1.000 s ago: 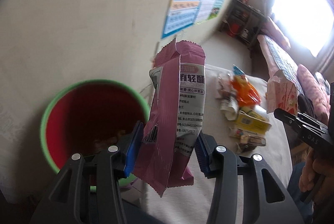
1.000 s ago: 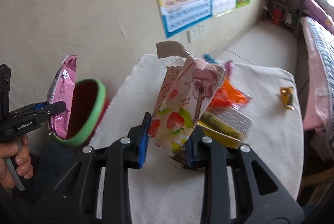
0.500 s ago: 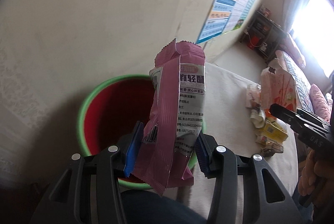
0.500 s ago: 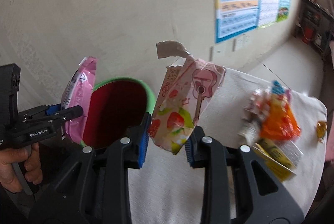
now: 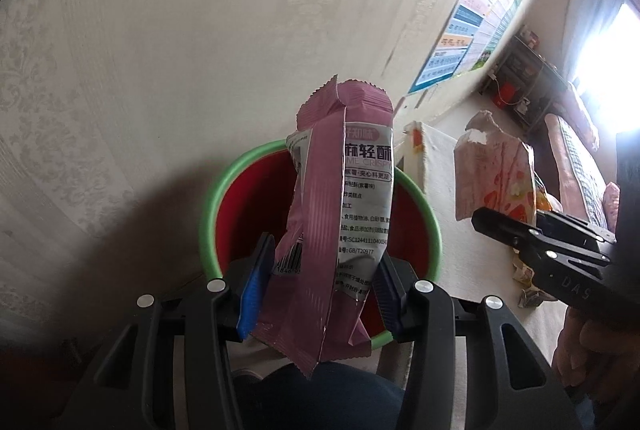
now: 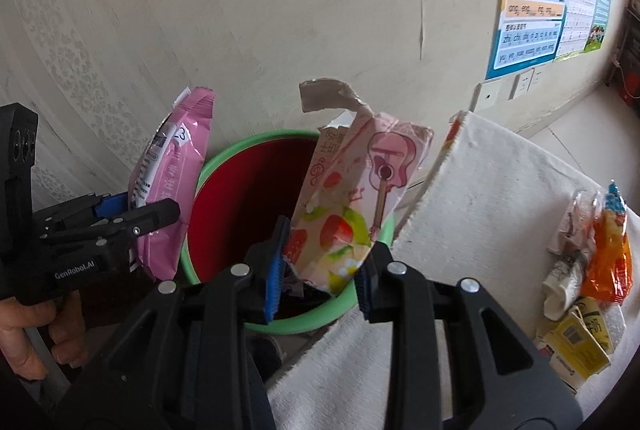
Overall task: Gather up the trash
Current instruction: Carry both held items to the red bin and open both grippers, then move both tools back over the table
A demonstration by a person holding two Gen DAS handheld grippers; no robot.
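Note:
My left gripper is shut on a pink snack wrapper with a white label, held upright over the red bin with a green rim. My right gripper is shut on a torn pale pink wrapper with a guitar and strawberries, also above the red bin. In the right wrist view the left gripper and its pink wrapper hang at the bin's left rim. In the left wrist view the right gripper carries its torn wrapper right of the bin.
The bin stands on the floor against a patterned wall, next to a table under a white cloth. A heap of wrappers lies on the cloth at the right, with orange and yellow ones among them. A person's knee in dark trousers is below.
Both grippers have swung left from the table toward the bin, each still carrying its wrapper. The bin has come to the centre of both views and looks closer.

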